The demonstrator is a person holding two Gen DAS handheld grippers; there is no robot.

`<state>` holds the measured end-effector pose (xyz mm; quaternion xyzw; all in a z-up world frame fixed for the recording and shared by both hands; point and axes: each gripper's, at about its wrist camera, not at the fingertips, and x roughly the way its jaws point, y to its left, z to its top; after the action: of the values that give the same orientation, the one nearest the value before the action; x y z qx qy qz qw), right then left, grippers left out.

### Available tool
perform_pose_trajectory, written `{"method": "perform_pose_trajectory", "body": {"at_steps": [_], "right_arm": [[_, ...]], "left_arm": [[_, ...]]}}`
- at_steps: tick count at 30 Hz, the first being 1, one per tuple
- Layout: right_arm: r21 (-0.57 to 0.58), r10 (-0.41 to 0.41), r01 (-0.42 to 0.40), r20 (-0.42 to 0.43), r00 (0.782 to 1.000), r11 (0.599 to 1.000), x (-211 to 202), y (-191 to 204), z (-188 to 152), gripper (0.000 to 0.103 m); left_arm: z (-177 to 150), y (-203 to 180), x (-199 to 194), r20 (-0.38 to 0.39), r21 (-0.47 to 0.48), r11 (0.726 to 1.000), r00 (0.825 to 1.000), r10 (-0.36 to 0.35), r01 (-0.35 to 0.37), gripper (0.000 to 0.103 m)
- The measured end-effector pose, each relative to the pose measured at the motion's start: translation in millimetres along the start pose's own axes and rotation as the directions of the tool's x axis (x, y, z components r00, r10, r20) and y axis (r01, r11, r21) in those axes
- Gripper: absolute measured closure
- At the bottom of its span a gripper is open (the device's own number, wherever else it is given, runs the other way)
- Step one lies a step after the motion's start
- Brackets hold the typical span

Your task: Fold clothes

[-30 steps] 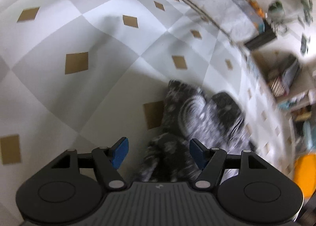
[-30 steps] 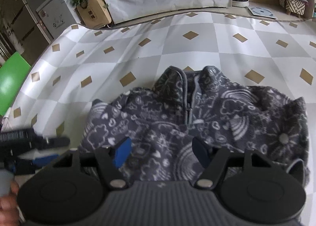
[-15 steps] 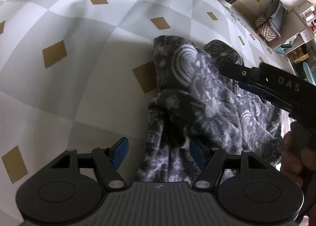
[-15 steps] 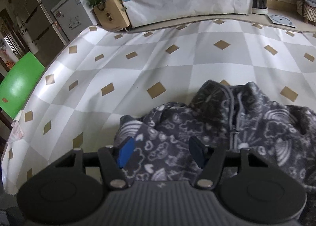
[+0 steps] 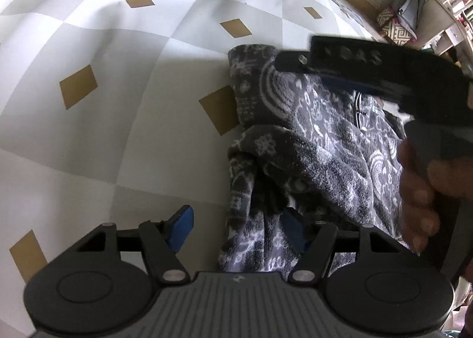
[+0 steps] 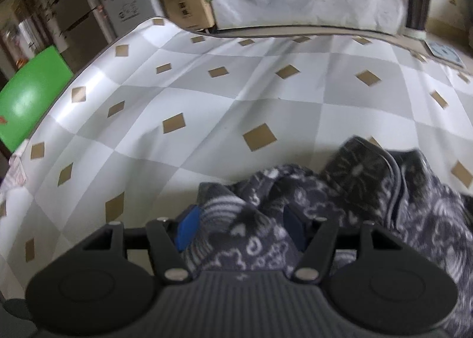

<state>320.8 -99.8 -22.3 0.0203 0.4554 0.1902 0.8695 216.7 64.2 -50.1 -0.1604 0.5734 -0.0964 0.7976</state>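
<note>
A dark grey fleece jacket (image 5: 319, 143) with white doodle print lies crumpled on the chequered tablecloth (image 5: 118, 78). My left gripper (image 5: 236, 227) stands open at the jacket's near left edge, and a hanging fold of fleece fills the right half of its gap. The right gripper's body (image 5: 369, 72) reaches in from the right above the jacket, with a hand (image 5: 419, 190) on its handle. In the right wrist view my right gripper (image 6: 240, 230) is open, and a bunched sleeve or edge of the jacket (image 6: 369, 190) lies between its blue fingers (image 6: 187, 231).
The cloth (image 6: 207, 95) has grey and white squares with tan diamonds. A green chair back (image 6: 26, 101) stands past the table's left edge. Behind the table are a cardboard box with a plant (image 6: 189, 10), a white appliance (image 6: 127, 10) and a draped counter (image 6: 310, 4) holding fruit.
Both grippers have closed in on the jacket's left side. The right gripper slid left across the jacket, and fleece now sits between its fingers. The left edge has bunched up.
</note>
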Motion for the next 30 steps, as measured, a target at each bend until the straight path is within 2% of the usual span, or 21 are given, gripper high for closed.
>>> {"method": "perform_pose_trajectory", "body": {"at_steps": [7,8,9,11,13,21,26,28,30], "right_arm": [[-0.102,0.022,-0.027,-0.042,0.999,0.994,25,17,6,0.042],[-0.11,0.029,-0.035,-0.054,0.998,0.993,29,18,6,0.047],[-0.099,0.031,-0.035,-0.045,0.998,0.995,29,17,7,0.066],[-0.069,0.031,-0.033,-0.021,0.999,0.997,26,13,8,0.087],[-0.04,0.031,-0.031,0.002,1.0,0.999,24,9,9,0.094],[0.078,0.022,-0.03,0.097,0.995,0.996,16,-7,14,0.097],[0.124,-0.048,0.025,0.185,0.982,0.992,7,-16,18,0.096],[0.111,-0.038,0.019,0.168,0.985,0.994,11,-17,19,0.093],[0.125,-0.035,0.016,0.151,0.988,0.992,10,-20,20,0.086]], "left_arm": [[-1,-4,4,0.007,0.027,0.999,1.0,0.029,-0.029,0.04],[-2,-5,4,0.013,0.028,0.999,0.999,0.036,-0.036,0.043],[-2,-4,4,0.017,0.026,0.999,0.999,0.04,-0.041,0.045],[-2,-3,3,0.025,0.021,0.999,0.998,0.05,-0.05,0.05],[-2,-2,3,0.03,0.011,0.998,0.998,0.056,-0.056,0.053],[-9,-4,3,0.04,0.03,0.996,0.996,0.079,-0.08,0.056],[-9,-6,4,0.039,0.041,0.996,0.996,0.083,-0.085,0.056],[-10,-7,4,0.041,0.05,0.995,0.995,0.089,-0.091,0.056],[-8,-4,3,0.04,0.019,0.997,0.996,0.077,-0.078,0.056]]}}
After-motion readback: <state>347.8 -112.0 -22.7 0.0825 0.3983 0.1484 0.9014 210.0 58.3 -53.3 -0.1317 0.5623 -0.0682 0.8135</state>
